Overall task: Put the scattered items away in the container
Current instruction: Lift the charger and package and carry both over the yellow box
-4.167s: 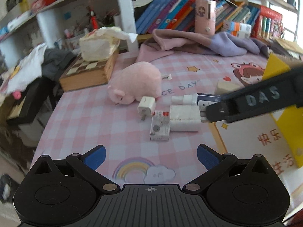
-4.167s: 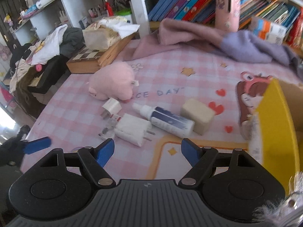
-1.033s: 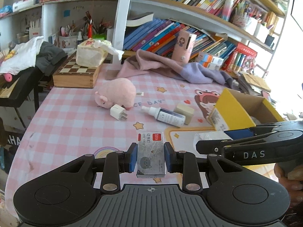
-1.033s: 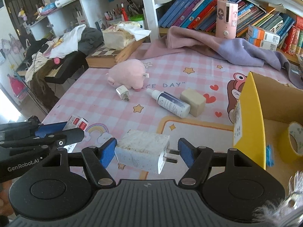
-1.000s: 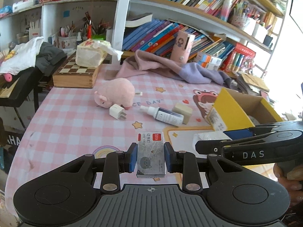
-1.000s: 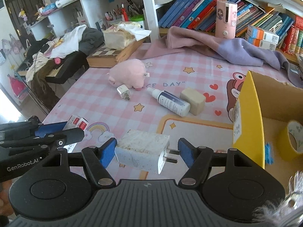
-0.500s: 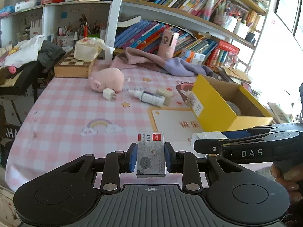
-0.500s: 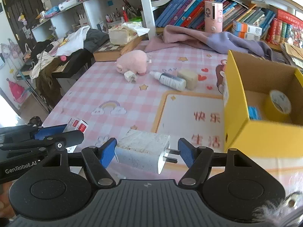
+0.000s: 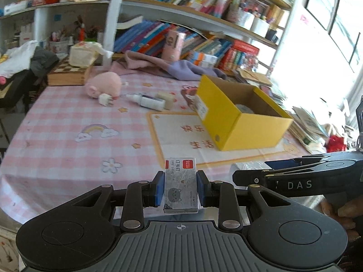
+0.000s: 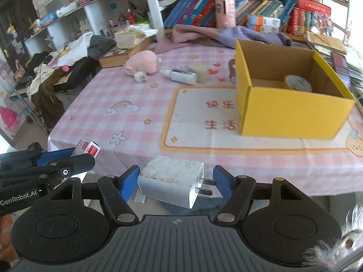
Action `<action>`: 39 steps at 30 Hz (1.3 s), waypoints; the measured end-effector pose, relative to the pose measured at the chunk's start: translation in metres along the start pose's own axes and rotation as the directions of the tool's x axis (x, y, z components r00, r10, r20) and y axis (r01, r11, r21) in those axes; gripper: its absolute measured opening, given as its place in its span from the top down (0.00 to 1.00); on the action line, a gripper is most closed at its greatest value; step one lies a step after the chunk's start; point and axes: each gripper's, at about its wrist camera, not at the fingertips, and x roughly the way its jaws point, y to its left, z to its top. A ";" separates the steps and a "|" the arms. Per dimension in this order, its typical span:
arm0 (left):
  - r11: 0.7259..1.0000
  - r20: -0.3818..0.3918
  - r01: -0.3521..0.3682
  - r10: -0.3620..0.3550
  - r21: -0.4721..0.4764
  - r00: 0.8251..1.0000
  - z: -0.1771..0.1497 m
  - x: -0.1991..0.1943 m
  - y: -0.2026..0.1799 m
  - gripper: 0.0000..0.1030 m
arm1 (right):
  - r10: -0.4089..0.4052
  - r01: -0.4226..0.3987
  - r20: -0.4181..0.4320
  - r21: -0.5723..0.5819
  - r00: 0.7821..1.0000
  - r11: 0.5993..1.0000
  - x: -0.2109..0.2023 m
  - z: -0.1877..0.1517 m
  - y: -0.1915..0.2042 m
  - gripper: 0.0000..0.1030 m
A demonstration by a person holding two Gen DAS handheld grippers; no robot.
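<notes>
Left gripper (image 9: 180,190) clamped on staple box (image 9: 180,187), pads on long sides, label up.
Right gripper (image 10: 175,182) holds charger (image 10: 170,180); left pad touching body, right pad at prongs, contact there unclear.
Both held off table edge, short of yellow box (image 10: 292,111), likely for drop-in.
Tape roll (image 10: 297,82) already inside.
Pig (image 10: 141,63), bottle (image 10: 181,75), small plug (image 10: 140,77) on table beyond.

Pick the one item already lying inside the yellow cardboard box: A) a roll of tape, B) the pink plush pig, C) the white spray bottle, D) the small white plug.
A: in the right wrist view a roll of tape lies on the floor of the yellow cardboard box, while the other three listed items sit out on the pink checked tablecloth.
</notes>
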 end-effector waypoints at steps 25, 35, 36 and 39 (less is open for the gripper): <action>0.958 -0.099 0.236 -0.222 0.160 0.970 0.005 0.042 -0.070 0.73 | -0.211 0.207 -0.004 0.223 0.977 0.953 -0.047 -0.039 -0.069 0.33; 0.930 -0.151 0.308 -0.281 0.200 0.948 0.011 0.071 -0.104 0.73 | -0.268 0.264 -0.028 0.297 0.963 0.918 -0.056 -0.049 -0.105 0.33; 0.927 -0.156 0.314 -0.286 0.204 0.945 0.012 0.074 -0.107 0.73 | -0.272 0.269 -0.031 0.303 0.962 0.914 -0.057 -0.049 -0.109 0.33; 0.918 -0.166 0.331 -0.299 0.220 0.940 0.016 0.083 -0.116 0.73 | -0.285 0.282 -0.039 0.320 0.958 0.905 -0.058 -0.049 -0.120 0.33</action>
